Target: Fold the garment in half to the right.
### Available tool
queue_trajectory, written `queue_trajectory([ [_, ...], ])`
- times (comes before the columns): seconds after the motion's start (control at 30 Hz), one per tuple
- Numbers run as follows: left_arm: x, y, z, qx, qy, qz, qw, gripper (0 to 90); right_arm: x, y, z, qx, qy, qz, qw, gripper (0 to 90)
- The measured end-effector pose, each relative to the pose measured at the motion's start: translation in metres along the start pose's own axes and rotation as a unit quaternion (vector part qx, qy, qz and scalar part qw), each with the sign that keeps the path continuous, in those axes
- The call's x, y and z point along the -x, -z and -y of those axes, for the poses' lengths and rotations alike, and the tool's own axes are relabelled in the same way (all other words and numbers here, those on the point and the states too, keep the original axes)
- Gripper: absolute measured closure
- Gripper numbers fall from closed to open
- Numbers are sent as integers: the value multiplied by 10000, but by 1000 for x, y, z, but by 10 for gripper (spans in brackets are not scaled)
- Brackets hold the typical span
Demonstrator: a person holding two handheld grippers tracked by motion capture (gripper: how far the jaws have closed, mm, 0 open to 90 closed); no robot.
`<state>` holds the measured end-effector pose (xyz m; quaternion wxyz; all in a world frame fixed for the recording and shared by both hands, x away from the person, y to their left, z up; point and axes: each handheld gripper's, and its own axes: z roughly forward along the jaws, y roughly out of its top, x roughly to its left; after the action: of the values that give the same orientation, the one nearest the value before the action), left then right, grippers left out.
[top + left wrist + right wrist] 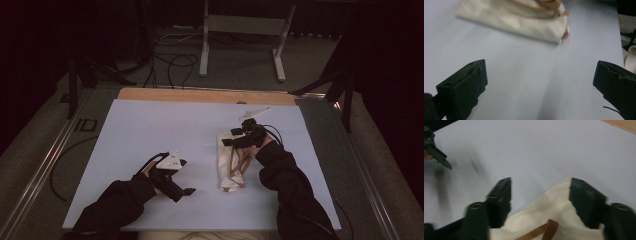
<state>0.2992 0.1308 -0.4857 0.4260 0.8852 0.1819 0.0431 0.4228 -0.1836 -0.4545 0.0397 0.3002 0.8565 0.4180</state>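
Dark curtains and a grey metal stand close off the back of the room, with black cables looping over the floor behind the desk. A pale sheet covers most of the desk, and a strip of bare wood shows along its far edge.

On the right half of the sheet lies a folded cream cloth bag with brown straps, stretched lengthwise from far to near. In the left gripper view the same bag lies flat across the top of the picture, its straps gathered on top of it.

The right gripper sits over the far end of the bag, held by a hand in a dark sleeve. In the right gripper view its jaws stand partly apart, one on each side of the bag's far corner; one jaw is over the bare sheet, the other against the cloth edge. Whether the pads actually press on the cloth cannot be told, though they are not clamped together on it. A brown strap lies just below, between the jaws.

The left gripper is low over the near left part of the sheet, well apart from the bag and pointing toward it. Its jaws are spread wide with nothing but bare sheet between them, as the left gripper view shows.
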Motion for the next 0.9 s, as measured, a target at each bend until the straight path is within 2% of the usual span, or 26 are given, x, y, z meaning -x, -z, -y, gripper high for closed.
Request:
queue_trajectory([
  [0.03, 0, 3, 6, 20, 81, 6, 10000, 2, -2, -1, 0, -49, 120, 62, 9999, 452],
  [0.13, 0, 10, 23, 105, 277, -119, 9995, 3, -5, -5, 2, -213, 209, 24, 9996, 467],
  [0.33, 2, 25, 48, 205, 459, -455, 9977, 2, -7, -9, 10, -564, 425, 358, 9969, 559],
  [0.4, 2, 30, 53, 232, 519, -527, 9970, 3, -6, -9, 12, -649, 437, 395, 9962, 676],
  [0.43, 1, 32, 55, 249, 562, -545, 9966, 2, -6, -9, 13, -711, 493, 449, 9952, 699],
  [0.53, 0, 37, 59, 286, 637, -621, 9956, 3, -6, -8, 15, -859, 512, 494, 9938, 846],
  [0.6, -1, 39, 62, 334, 675, -660, 9950, 3, -5, -7, 16, -874, 541, 528, 9933, 900],
  [0.9, -3, 45, 71, 437, 799, -777, 9928, 3, -3, 13, 27, -598, 425, 718, 9947, 900],
])
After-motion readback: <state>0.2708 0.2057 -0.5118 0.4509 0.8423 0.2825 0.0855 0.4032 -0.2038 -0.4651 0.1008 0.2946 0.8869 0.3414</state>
